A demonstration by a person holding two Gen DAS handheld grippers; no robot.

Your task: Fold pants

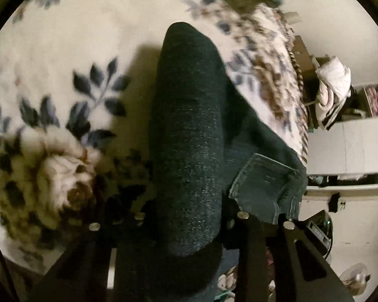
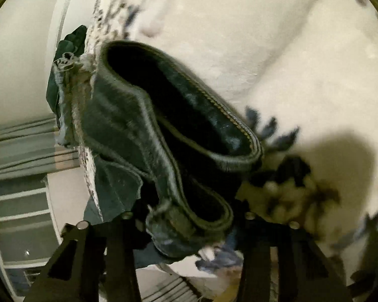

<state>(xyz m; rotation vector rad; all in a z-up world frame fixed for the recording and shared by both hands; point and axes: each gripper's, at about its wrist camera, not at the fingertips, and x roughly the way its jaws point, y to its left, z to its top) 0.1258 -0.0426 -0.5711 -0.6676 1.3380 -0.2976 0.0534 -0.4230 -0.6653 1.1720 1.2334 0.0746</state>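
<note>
The pants are dark blue jeans. In the left wrist view a rounded fold of the jeans (image 1: 186,130) runs from between my left gripper's (image 1: 184,229) black fingers out over the bed, with a back pocket (image 1: 262,183) to the right. The left gripper is shut on this fold. In the right wrist view the jeans' waistband (image 2: 179,136) gapes open as a dark loop, with the fly and frayed edge at left. My right gripper (image 2: 189,229) is shut on the lower end of the waistband. Both views are motion-blurred.
A cream floral blanket (image 1: 63,80) covers the bed under the jeans; it also shows in the right wrist view (image 2: 277,50). The bed edge (image 1: 297,105) lies right, with white furniture (image 1: 350,146) and clutter beyond. A window and curtain (image 2: 20,176) are left.
</note>
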